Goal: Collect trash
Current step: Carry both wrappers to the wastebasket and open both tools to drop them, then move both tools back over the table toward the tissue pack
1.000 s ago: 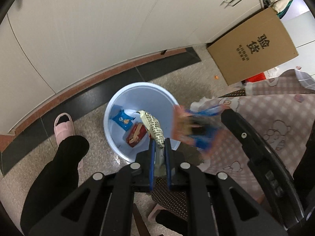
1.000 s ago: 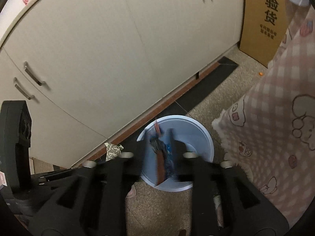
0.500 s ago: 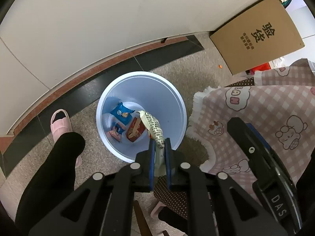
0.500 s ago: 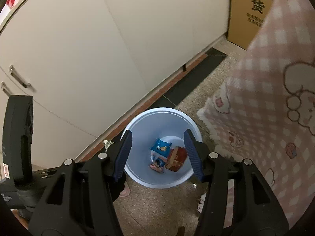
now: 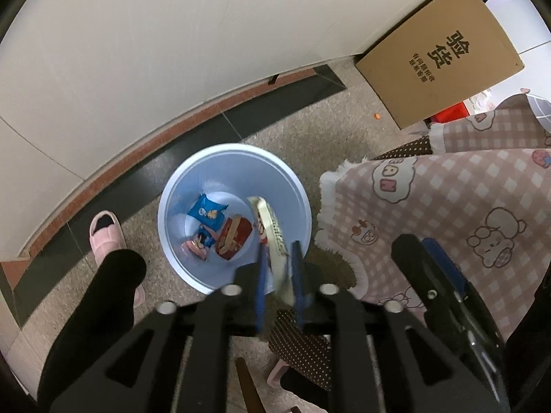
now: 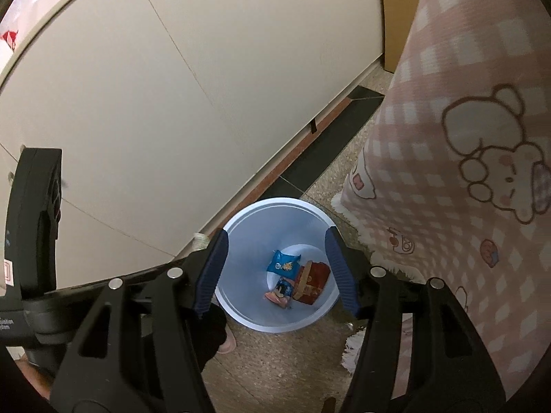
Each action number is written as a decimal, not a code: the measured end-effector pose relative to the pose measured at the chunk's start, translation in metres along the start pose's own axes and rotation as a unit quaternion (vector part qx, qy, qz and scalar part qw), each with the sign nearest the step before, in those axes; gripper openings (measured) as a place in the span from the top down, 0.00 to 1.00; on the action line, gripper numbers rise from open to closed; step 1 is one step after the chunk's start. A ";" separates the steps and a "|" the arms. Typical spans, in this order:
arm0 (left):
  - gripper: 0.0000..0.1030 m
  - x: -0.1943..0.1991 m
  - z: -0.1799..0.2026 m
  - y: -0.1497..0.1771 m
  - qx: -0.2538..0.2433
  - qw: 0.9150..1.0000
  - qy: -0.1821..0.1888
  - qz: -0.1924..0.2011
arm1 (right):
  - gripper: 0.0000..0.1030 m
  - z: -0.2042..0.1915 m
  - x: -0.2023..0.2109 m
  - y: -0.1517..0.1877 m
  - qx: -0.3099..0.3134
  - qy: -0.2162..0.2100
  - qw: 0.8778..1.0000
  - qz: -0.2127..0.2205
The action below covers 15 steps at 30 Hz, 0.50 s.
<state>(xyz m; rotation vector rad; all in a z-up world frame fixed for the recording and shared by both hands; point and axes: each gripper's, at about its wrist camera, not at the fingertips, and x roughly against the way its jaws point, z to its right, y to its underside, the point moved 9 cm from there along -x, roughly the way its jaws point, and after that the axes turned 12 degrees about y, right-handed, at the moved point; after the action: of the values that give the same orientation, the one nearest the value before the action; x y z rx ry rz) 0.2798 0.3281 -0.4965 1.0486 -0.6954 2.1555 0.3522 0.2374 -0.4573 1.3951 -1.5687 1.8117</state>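
Three wrappers lie on the bottom of the blue bin [image 6: 275, 316]: a blue packet [image 6: 284, 264], a red packet [image 6: 311, 284] and a small pink-blue one [image 6: 279, 290]. A white printed wrapper [image 5: 272, 237] is not yet dropped. The left gripper [image 5: 279, 275] has its fingers parted slightly around this wrapper above the bin; the right gripper [image 6: 275, 268] hangs wide open and empty over the bin.

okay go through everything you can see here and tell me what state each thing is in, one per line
Left gripper: fingers parted, white wrapper still between them.
Right gripper: open, empty, above the bin.
Blue bin: upright, holding three packets.
Cabinet doors: shut.
Cardboard box: leaning by the cabinet.
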 end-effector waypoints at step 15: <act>0.41 0.069 -0.001 0.021 0.019 0.998 -0.008 0.055 | 0.42 -0.017 0.044 0.000 -0.015 -0.040 0.999 0.000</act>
<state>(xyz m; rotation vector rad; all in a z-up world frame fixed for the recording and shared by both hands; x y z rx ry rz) 0.2312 0.3364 -0.4439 1.0719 -0.7382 2.2649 0.3251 0.2384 -0.4185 1.4708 -1.6289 1.7451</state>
